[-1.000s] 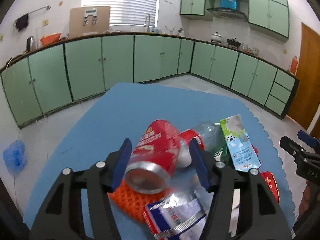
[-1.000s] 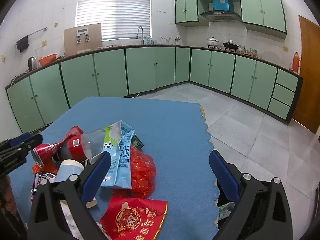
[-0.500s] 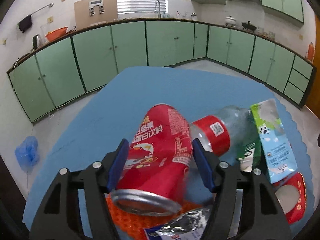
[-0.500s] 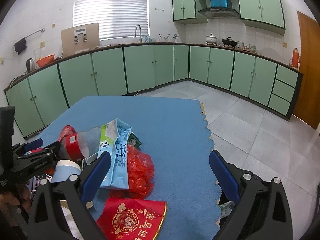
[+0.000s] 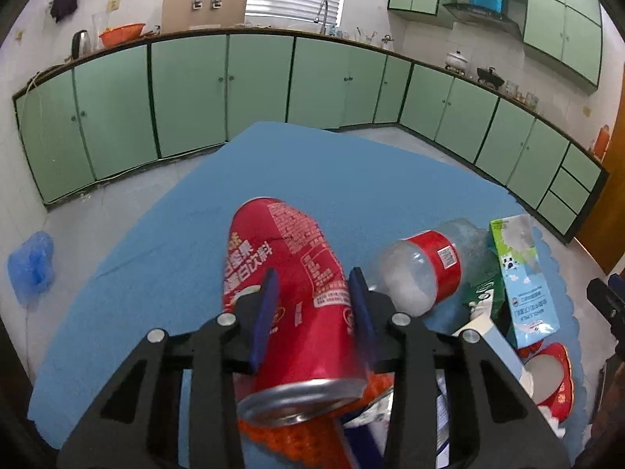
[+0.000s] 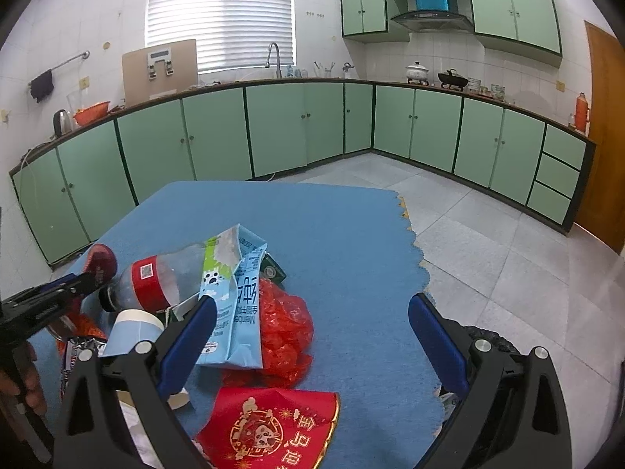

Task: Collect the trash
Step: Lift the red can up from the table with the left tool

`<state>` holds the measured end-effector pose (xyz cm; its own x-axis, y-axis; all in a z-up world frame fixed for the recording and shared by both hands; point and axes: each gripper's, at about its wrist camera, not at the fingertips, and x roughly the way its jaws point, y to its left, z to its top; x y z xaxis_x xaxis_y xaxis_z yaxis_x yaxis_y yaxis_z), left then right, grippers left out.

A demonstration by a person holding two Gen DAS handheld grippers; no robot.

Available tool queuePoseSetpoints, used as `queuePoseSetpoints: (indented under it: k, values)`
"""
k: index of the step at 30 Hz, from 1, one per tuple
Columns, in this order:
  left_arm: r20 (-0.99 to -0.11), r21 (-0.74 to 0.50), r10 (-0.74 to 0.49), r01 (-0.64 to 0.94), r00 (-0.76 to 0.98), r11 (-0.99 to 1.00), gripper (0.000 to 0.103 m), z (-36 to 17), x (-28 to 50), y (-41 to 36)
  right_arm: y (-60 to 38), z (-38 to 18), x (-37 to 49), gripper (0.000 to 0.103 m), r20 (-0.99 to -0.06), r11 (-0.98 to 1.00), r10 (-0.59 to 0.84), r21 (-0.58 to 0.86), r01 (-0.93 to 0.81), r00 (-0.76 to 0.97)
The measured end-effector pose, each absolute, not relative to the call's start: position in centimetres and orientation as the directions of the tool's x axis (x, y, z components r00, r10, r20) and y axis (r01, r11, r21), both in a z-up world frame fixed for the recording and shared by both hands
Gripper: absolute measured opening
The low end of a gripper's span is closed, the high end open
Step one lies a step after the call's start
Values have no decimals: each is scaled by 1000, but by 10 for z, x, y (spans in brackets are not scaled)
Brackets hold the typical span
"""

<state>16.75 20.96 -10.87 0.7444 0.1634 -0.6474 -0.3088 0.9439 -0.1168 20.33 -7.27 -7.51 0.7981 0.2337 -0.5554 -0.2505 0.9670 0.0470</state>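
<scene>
My left gripper (image 5: 311, 299) is shut on a red drink can (image 5: 293, 293) and squeezes its sides, holding it over the blue table mat (image 5: 351, 172). The can's end shows in the right wrist view (image 6: 102, 264), with the left gripper (image 6: 88, 279) on it. Trash lies in a pile on the mat: a clear plastic bottle with a red label (image 6: 164, 279), a blue and white milk carton (image 6: 238, 305), a red plastic bag (image 6: 285, 332), a red paper piece (image 6: 273, 426) and a paper cup (image 6: 134, 330). My right gripper (image 6: 312, 310) is open and empty above the pile.
Green kitchen cabinets (image 6: 273, 125) line the far walls behind a tiled floor (image 6: 508, 242). The mat's scalloped right edge (image 6: 414, 242) lies to the right of the pile. A blue bag (image 5: 31, 265) lies on the floor at left. An orange net (image 5: 297, 437) lies under the can.
My left gripper's jaws have closed in on the red can, which now sits tight between them and lies more along the fingers. The right gripper has barely moved.
</scene>
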Motion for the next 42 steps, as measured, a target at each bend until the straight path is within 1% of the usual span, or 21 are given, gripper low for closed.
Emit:
queuePoseSetpoints:
  k: [4, 7, 11, 14, 19, 20, 22, 25, 28, 31, 34, 36, 38, 39, 42]
  values:
    - [-659, -91, 196, -336, 726, 937, 41, -110, 154, 217, -71, -73, 202, 96, -552, 965, 239, 46, -257, 799]
    - [-677, -132, 190, -372, 711, 919, 43, -111, 145, 231, -69, -73, 200, 96, -551, 965, 242, 46, -260, 799]
    - [-682, -134, 201, -390, 703, 911, 43, -113, 144, 242, -65, -74, 199, 96, -553, 963, 248, 48, -266, 795]
    - [-669, -142, 195, -381, 717, 914, 40, -111, 147, 238, -62, -74, 199, 96, -554, 962, 247, 40, -272, 795]
    - [-651, -141, 193, -368, 734, 919, 32, -107, 154, 231, -58, -77, 201, 96, -563, 960, 249, 35, -278, 788]
    - [-649, -138, 195, -365, 735, 921, 29, -106, 155, 228, -57, -78, 203, 94, -567, 959, 250, 35, -280, 785]
    - [-648, -111, 210, -364, 732, 925, 28, -105, 158, 225, -54, -82, 207, 93, -581, 957, 256, 40, -287, 773]
    - [-653, -90, 235, -381, 720, 920, 28, -108, 162, 224, -48, -89, 212, 92, -596, 954, 261, 41, -296, 759]
    - [-679, -46, 278, -417, 680, 908, 32, -113, 166, 232, -43, -95, 215, 91, -609, 951, 265, 40, -305, 747]
    - [-719, -82, 268, -461, 642, 884, 33, -122, 165, 252, -42, -98, 214, 91, -614, 950, 270, 43, -310, 742]
    - [-723, -125, 241, -465, 648, 876, 28, -123, 163, 264, -41, -100, 215, 91, -618, 949, 268, 38, -313, 739]
    - [-720, -137, 225, -453, 657, 881, 21, -122, 164, 265, -39, -101, 217, 91, -621, 949, 266, 35, -313, 737]
    - [-713, -135, 219, -437, 666, 889, 18, -121, 166, 262, -36, -101, 219, 91, -624, 949, 264, 32, -314, 735]
    - [-708, -132, 217, -428, 672, 894, 14, -120, 166, 259, -35, -101, 219, 91, -625, 949, 264, 31, -315, 735]
    - [-689, -130, 215, -410, 692, 903, 12, -117, 165, 253, -33, -102, 222, 91, -627, 949, 257, 22, -314, 736]
